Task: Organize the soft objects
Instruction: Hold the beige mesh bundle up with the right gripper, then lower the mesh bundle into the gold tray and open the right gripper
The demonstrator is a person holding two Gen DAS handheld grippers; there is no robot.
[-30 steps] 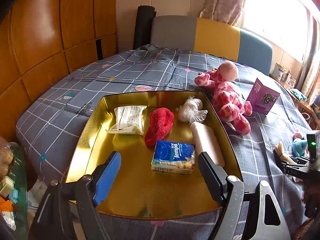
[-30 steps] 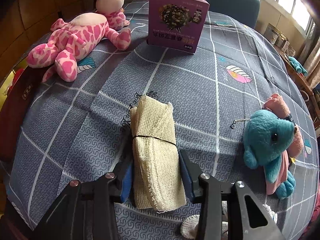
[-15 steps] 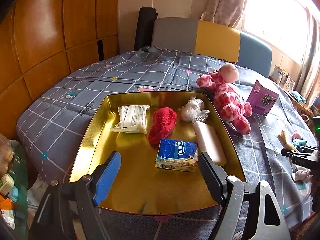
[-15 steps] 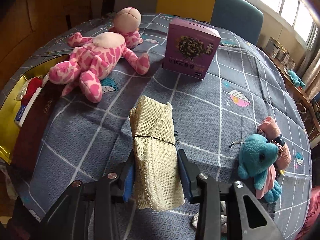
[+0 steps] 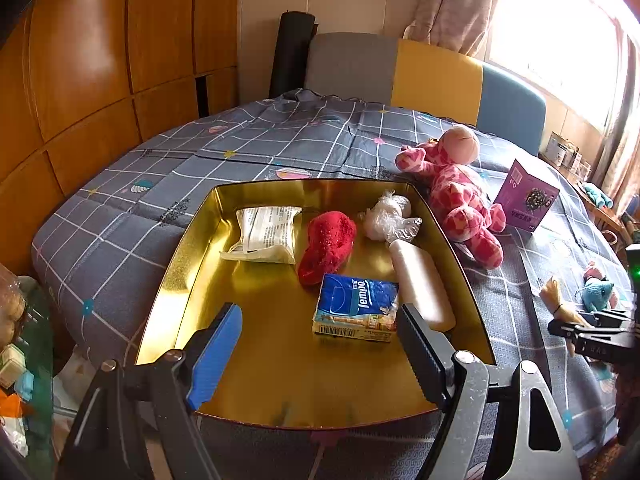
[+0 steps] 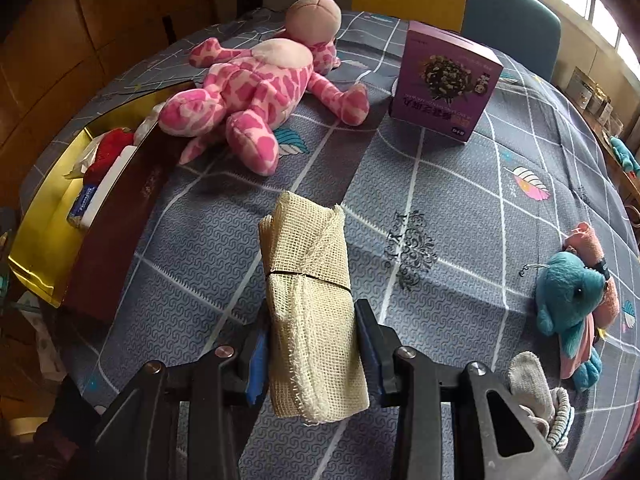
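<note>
My right gripper [image 6: 314, 344] is shut on a rolled beige mesh cloth [image 6: 308, 296], held above the grey checked bedspread; the same cloth [image 5: 556, 300] shows at the right edge of the left wrist view. A gold tray [image 5: 188, 248] lies on the bed and holds a white packet [image 5: 266, 232], a red plush [image 5: 326, 244], a clear-wrapped bundle [image 5: 386, 216], a cream roll [image 5: 420, 284] and a blue Tempo tissue pack [image 5: 356, 312]. My left gripper [image 5: 316, 348] stands open over the tray's near edge, with nothing between its fingers.
A pink spotted plush [image 6: 256, 84] lies beside the tray's right wall [image 6: 116, 216]. A purple box [image 6: 444, 80] stands behind it. A teal plush [image 6: 568, 300] and a grey knitted item [image 6: 536, 392] lie at the right. A padded headboard [image 5: 400, 68] and wooden wall panels bound the bed.
The right gripper has lifted the mesh cloth off the bedspread and carried it toward the tray, which now shows at that view's left. The left gripper has stayed in place.
</note>
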